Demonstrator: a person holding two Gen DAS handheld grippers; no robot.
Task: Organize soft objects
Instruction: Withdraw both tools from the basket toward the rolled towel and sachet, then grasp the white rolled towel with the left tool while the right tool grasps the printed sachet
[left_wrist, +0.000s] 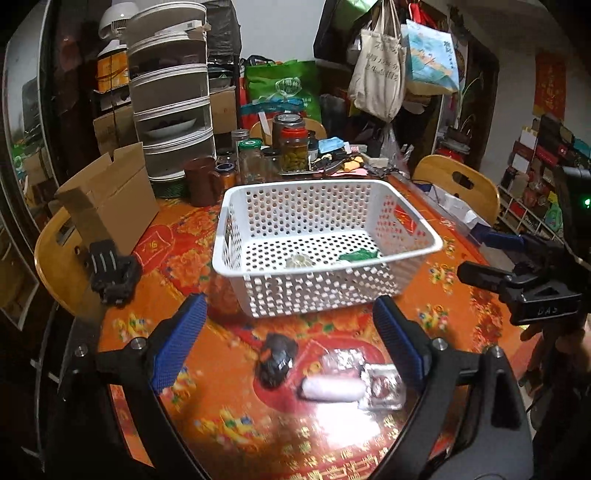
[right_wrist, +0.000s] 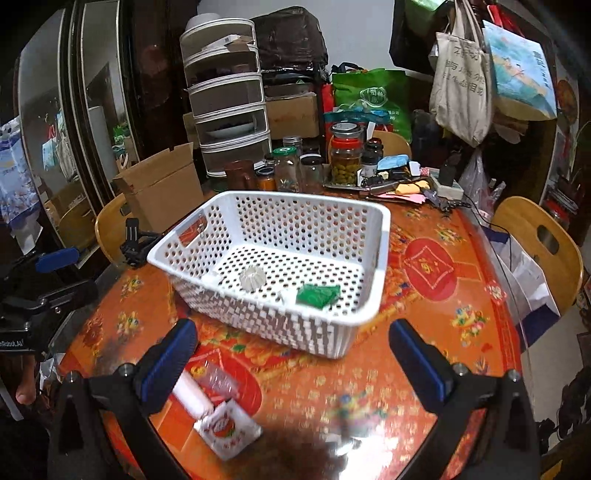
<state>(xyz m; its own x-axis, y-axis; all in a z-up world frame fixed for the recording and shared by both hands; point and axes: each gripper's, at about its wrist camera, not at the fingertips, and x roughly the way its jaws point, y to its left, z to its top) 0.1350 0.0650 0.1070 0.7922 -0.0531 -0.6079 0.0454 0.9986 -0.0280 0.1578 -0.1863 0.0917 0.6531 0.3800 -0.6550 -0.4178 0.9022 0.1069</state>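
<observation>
Soft objects: two already in white basket (left_wrist: 325, 236) at bench (left_wrist: 461, 288) centre — pale ribbed ball (right_wrist: 252, 278) at 9 o'clock, green pouch (right_wrist: 317, 294) at 3 o'clock. Left outside, at 6 o'clock of basket: dark lump (left_wrist: 277, 360), white roll (left_wrist: 330, 389), clear packets (left_wrist: 382, 386). Left hand-held gripper (left_wrist: 291, 347) released, jaws wide over them. Right hand-held gripper (right_wrist: 295, 365) likewise released, nothing between fingers.

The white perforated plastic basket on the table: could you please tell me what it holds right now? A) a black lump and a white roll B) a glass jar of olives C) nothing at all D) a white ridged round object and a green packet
D: inside the white perforated plastic basket lie a white ridged round object and a green packet; the black lump and white roll sit on the table outside it.
</observation>
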